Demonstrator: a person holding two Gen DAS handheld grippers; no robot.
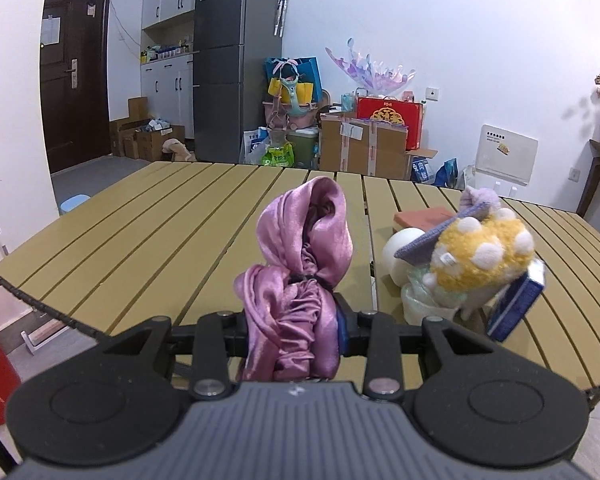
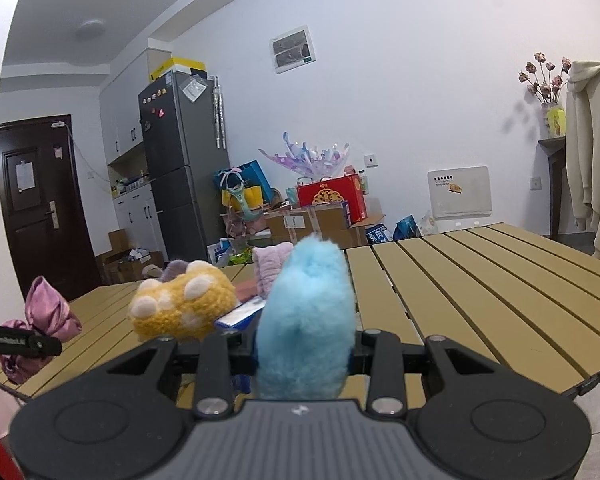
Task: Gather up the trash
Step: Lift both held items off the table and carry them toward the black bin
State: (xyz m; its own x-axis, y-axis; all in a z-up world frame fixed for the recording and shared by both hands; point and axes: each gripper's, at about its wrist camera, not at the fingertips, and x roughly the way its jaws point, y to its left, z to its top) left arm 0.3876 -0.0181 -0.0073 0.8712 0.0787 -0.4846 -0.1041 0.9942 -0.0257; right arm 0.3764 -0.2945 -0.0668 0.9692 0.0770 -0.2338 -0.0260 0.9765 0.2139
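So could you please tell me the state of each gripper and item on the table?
Left gripper: shut on pink cloth.
Right gripper: shut on blue plush.
Yellow plush: lying on the pile.
Blue box: tilted under the yellow plush.
White ball: on table.

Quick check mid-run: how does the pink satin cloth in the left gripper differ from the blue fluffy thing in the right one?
The pink cloth is shiny, smooth satin, creased and bunched with a dark band around its middle; the blue fluffy thing is matte, fuzzy and one rounded lump. The cloth flops into loose folds above the left gripper; the blue thing stands up as a compact hump in the right gripper. Both are soft and clamped between fingers.
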